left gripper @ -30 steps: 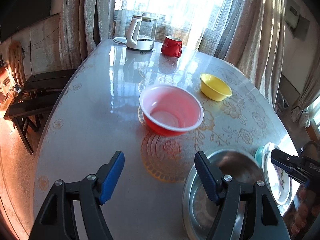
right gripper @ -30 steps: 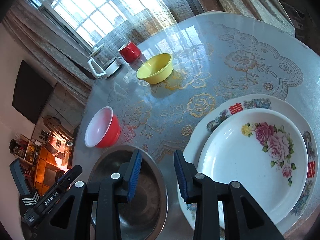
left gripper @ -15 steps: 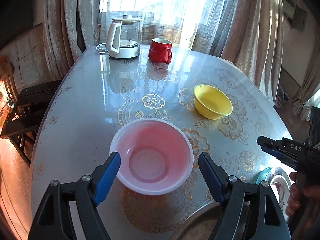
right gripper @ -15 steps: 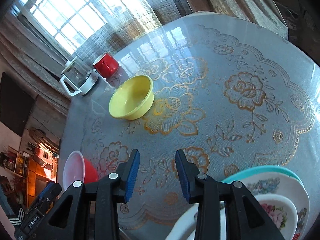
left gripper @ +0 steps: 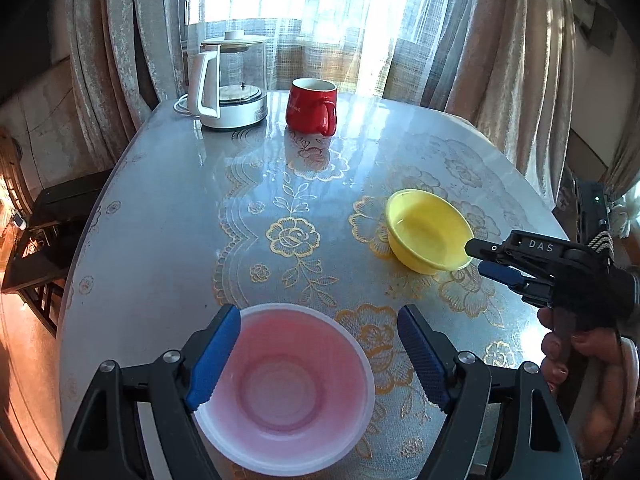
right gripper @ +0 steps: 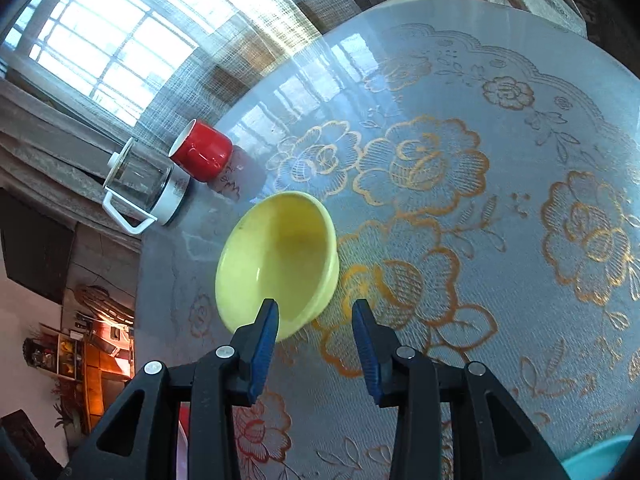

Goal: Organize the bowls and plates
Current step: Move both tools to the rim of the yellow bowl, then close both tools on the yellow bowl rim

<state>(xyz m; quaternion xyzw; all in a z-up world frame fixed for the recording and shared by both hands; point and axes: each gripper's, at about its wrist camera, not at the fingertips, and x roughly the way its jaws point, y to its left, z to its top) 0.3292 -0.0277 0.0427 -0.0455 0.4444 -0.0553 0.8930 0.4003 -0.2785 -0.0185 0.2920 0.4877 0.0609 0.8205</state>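
Note:
A red plastic bowl [left gripper: 284,388] with a pale inside sits on the table [left gripper: 180,200] right under my left gripper [left gripper: 318,356]. Its jaws stand wide open; the left pad overlaps the bowl's left rim, and the right pad hangs clear of the right rim. A yellow bowl [right gripper: 276,260] sits mid-table. My right gripper [right gripper: 315,332] is open at its near rim, with the left fingertip over the inside and the right one outside the wall. Neither pad presses. The left wrist view shows the yellow bowl [left gripper: 428,232] with the right gripper [left gripper: 486,260] at its right edge.
A glass kettle [left gripper: 232,84] and a red mug [left gripper: 312,106] stand at the far edge by the curtains. A teal plate edge [right gripper: 600,460] shows at the near right. A hand [left gripper: 580,344] holds the right gripper. Dark benches [left gripper: 52,232] stand left of the table.
Both grippers moved forward from the steel bowl and the stacked plates, which left view. The left one came over the red bowl and opened a little. The right one reached the yellow bowl.

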